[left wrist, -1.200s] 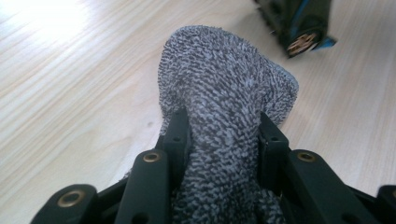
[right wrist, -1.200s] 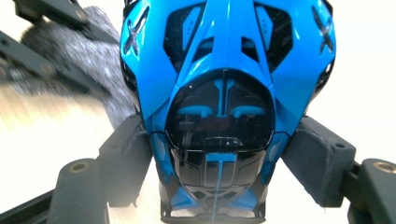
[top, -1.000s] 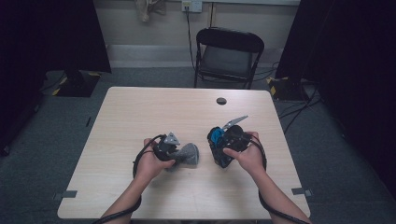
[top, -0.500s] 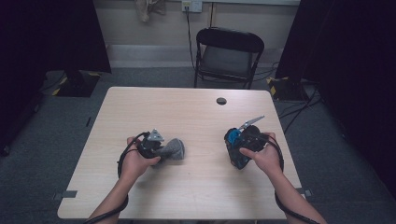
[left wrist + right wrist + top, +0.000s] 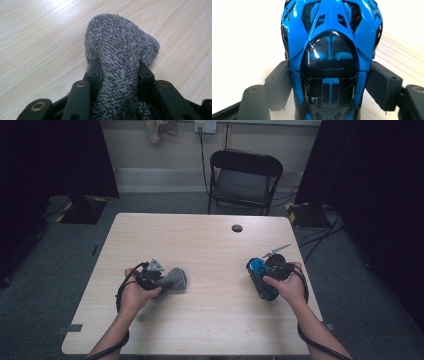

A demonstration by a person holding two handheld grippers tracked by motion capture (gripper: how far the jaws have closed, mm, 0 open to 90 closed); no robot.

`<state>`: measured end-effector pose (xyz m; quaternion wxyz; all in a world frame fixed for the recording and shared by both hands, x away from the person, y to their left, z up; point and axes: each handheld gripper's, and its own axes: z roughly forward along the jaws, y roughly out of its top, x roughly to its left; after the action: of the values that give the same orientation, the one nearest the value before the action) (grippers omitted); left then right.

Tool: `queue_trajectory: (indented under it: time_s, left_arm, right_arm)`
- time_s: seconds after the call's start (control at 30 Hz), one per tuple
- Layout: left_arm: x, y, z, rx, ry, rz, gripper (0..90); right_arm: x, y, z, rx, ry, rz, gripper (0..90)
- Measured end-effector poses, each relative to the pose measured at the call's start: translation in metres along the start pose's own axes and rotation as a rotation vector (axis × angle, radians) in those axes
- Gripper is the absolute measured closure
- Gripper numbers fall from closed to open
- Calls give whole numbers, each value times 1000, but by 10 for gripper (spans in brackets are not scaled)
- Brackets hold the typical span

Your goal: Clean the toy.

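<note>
My left gripper (image 5: 167,281) is shut on a grey terry cloth (image 5: 175,279), held low over the left half of the wooden table (image 5: 210,250). In the left gripper view the cloth (image 5: 120,52) bulges out between the two black jaws, which press on its sides. My right gripper (image 5: 260,280) is shut on a blue and black toy car (image 5: 259,272) over the right half of the table. In the right gripper view the car (image 5: 330,50) sits lengthwise between the jaws, roof toward the camera.
A small dark round hole or disc (image 5: 237,228) lies near the table's far edge. A black folding chair (image 5: 243,175) stands behind the table. Cables run over the floor at the right (image 5: 320,232). Dark curtains hang at both sides.
Both hands have moved apart: the left one with the cloth went left, the right one with the car went right and slightly nearer. The grips stay the same.
</note>
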<state>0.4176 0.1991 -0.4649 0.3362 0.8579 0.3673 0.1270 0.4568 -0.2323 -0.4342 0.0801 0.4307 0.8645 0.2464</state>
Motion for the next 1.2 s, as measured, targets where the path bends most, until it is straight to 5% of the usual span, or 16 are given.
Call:
queue_trajectory:
  time_s: [0.53, 1.2]
  left_arm:
    - [17, -6, 4, -7, 43, -40, 642]
    - [30, 0, 10, -6, 60, -64, 635]
  right_arm:
    - [-24, -2, 19, -13, -34, 71, 268]
    - [-36, 9, 35, -23, -81, 84, 264]
